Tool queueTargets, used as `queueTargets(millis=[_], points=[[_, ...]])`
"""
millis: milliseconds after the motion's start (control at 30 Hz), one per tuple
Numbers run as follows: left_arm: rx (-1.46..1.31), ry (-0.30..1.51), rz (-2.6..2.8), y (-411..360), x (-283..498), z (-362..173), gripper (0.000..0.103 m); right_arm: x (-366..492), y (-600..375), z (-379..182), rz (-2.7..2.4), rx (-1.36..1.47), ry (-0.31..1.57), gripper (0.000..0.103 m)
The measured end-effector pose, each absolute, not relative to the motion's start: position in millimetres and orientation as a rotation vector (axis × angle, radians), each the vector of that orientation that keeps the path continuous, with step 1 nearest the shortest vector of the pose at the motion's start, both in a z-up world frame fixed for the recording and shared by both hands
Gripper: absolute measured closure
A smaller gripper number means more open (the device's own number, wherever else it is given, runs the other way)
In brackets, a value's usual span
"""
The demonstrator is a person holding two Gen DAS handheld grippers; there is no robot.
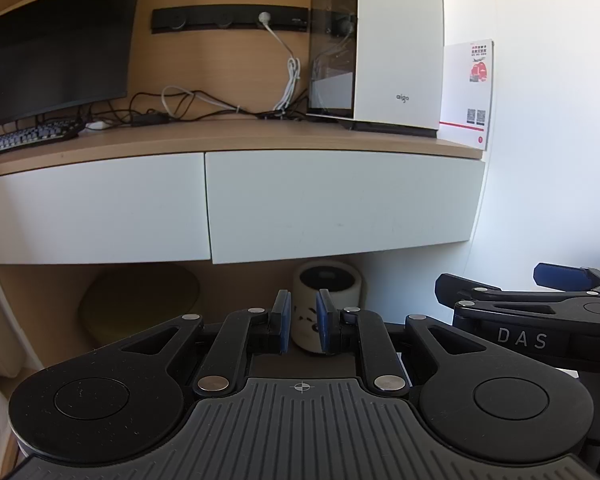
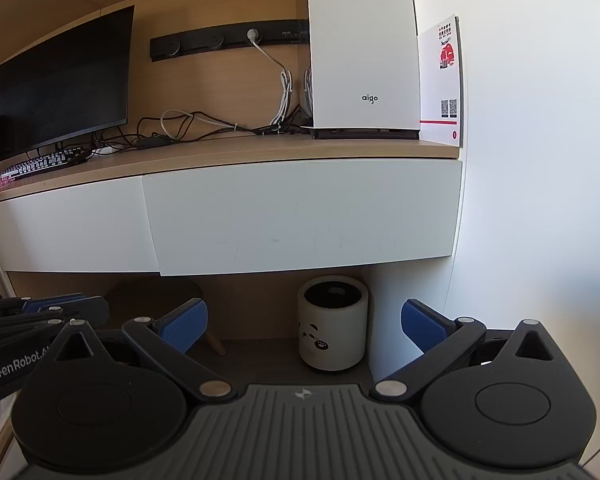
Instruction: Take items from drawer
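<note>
Two white handle-less drawer fronts hang under a wooden desk: the right drawer (image 1: 340,204) (image 2: 300,216) and the left drawer (image 1: 92,212) (image 2: 72,232). Both look shut, and their contents are hidden. My left gripper (image 1: 303,322) is below and in front of the right drawer, apart from it; its blue pads stand a narrow gap apart with nothing between them. My right gripper (image 2: 304,326) is wide open and empty, level with the space under the right drawer. Each gripper shows at the edge of the other's view: the right gripper (image 1: 496,280), the left gripper (image 2: 72,306).
A white round bin (image 2: 332,324) (image 1: 328,280) with a panda face stands under the desk by the white wall (image 2: 540,200). A wooden stool (image 2: 204,336) is to its left. The desktop holds a white computer case (image 1: 396,48), a monitor (image 1: 56,44), a keyboard (image 1: 28,138) and cables.
</note>
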State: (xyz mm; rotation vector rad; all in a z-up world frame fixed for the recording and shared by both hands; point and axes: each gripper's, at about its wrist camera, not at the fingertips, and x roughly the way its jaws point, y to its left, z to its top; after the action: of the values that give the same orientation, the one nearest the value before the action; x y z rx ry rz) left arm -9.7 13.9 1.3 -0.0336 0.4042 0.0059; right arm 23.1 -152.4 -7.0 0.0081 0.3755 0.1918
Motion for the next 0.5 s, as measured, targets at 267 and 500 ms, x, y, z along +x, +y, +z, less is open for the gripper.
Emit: queueTargets(millis=[267, 500], points=[[-0.033, 0.404, 0.007, 12.0, -9.8, 1.2, 0.086, 23.1, -152.3, -8.1, 0.193, 0.013, 0.38, 0.0], [-0.034, 0.402, 0.009, 10.4, -8.9, 1.3, 0.086, 24.9, -152.5, -8.5, 0.19, 0.016, 0.383, 0.0]])
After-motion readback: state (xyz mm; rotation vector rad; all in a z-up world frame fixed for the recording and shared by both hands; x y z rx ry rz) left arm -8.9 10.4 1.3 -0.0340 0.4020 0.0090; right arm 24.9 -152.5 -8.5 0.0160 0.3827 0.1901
